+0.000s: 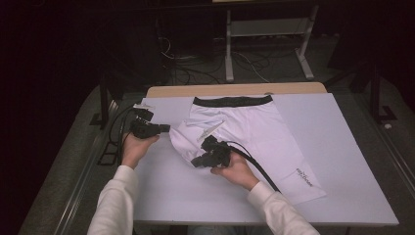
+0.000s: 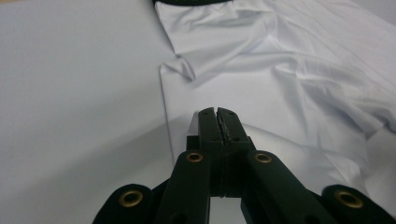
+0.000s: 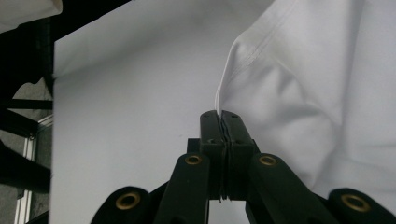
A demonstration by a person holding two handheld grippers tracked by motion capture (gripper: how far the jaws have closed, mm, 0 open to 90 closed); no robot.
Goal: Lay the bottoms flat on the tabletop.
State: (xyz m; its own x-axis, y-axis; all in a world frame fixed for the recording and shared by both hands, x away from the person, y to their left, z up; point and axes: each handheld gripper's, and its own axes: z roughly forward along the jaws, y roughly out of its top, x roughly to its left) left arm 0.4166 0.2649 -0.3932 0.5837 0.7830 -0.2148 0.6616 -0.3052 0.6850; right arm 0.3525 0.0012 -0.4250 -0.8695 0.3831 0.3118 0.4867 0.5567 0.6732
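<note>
While your right gripper [image 3: 220, 114] has its jaws pressed together on the hem of the white shorts [image 1: 254, 129], that edge of cloth rises from between the tips in the right gripper view. Your left gripper [image 2: 218, 112] is pressed together too, with nothing between its jaws; it sits at the left edge of the table [image 1: 352, 161], just left of the shorts. The shorts lie spread across the middle of the table, black waistband [image 1: 232, 101] at the far side, the left leg bunched up toward your right gripper. Small dark print [image 1: 303, 177] sits near the hem of the right leg, too small to read. Cables [image 1: 244, 61] and a white metal frame [image 1: 266, 29] stand on the floor beyond the far edge.
</note>
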